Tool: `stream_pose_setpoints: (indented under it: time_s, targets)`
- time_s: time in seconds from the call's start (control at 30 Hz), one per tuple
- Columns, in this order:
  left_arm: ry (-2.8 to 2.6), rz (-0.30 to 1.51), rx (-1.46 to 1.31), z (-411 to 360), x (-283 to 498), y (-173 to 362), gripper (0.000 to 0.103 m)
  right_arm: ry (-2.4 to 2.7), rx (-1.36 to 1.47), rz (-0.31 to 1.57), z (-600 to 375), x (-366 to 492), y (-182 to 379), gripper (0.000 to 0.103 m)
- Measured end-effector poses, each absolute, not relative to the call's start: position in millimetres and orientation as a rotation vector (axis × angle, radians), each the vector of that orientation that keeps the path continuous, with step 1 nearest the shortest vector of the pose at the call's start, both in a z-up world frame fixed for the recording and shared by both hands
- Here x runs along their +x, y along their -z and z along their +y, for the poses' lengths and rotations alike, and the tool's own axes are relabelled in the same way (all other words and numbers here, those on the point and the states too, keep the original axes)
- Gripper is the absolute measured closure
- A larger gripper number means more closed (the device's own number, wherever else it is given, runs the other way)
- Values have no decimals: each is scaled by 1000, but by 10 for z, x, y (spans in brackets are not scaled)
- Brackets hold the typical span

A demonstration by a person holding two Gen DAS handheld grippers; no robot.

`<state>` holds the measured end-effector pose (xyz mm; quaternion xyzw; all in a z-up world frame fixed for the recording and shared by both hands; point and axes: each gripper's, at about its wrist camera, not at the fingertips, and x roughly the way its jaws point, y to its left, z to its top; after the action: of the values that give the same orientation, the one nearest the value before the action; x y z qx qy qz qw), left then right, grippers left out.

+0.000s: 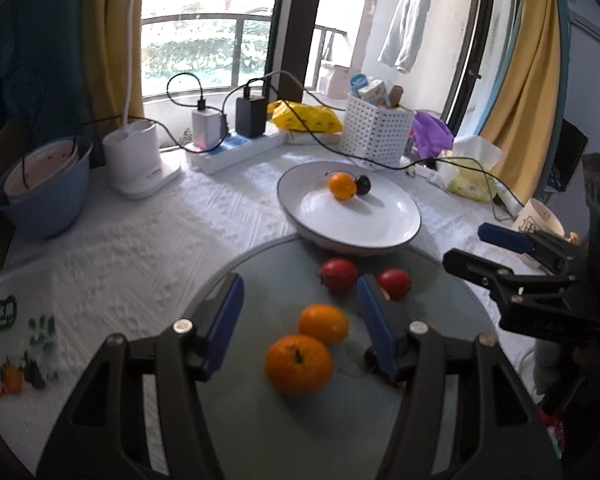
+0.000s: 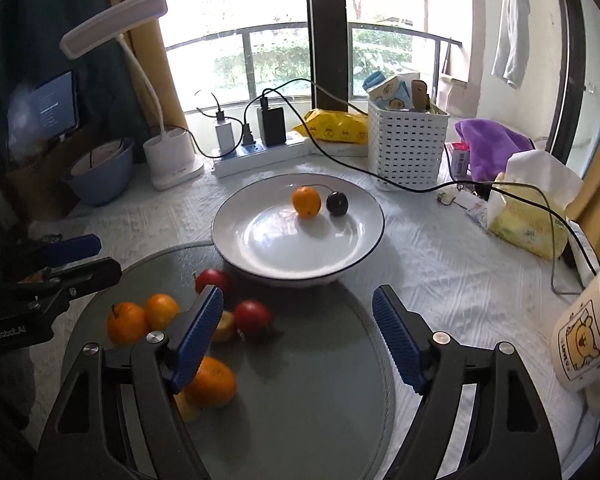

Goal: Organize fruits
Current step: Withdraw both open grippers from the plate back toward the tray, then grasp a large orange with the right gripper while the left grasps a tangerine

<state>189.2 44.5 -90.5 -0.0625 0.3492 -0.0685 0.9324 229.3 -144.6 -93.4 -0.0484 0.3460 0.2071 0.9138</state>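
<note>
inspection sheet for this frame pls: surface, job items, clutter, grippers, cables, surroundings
Surface: white textured tablecloth; round grey glass board on it.
Job's things: white plate holds one orange and a dark fruit; oranges and red fruits loose on the board.
Clutter: white basket, blue bowl, tissue pack, mug.
Grippers: left gripper open over the oranges; right gripper open, empty.
Cables: power strip, black cable across the cloth.
Surroundings: window, balcony railing, yellow curtains.

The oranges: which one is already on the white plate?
The small orange beside the dark fruit on the white plate. The other oranges, like this one, sit on the grey glass disc.
</note>
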Motion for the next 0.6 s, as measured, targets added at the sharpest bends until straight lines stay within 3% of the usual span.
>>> stream_pose_setpoints:
  time_s: [0.33, 0.6]
  targets:
    - [138, 747, -150, 484, 1731, 1057, 42, -521, -124, 767, -1255, 2063, 1111, 24]
    - [131, 787, -170, 514, 1663, 1218, 42, -551, -119, 819, -1187, 2003, 1268, 34]
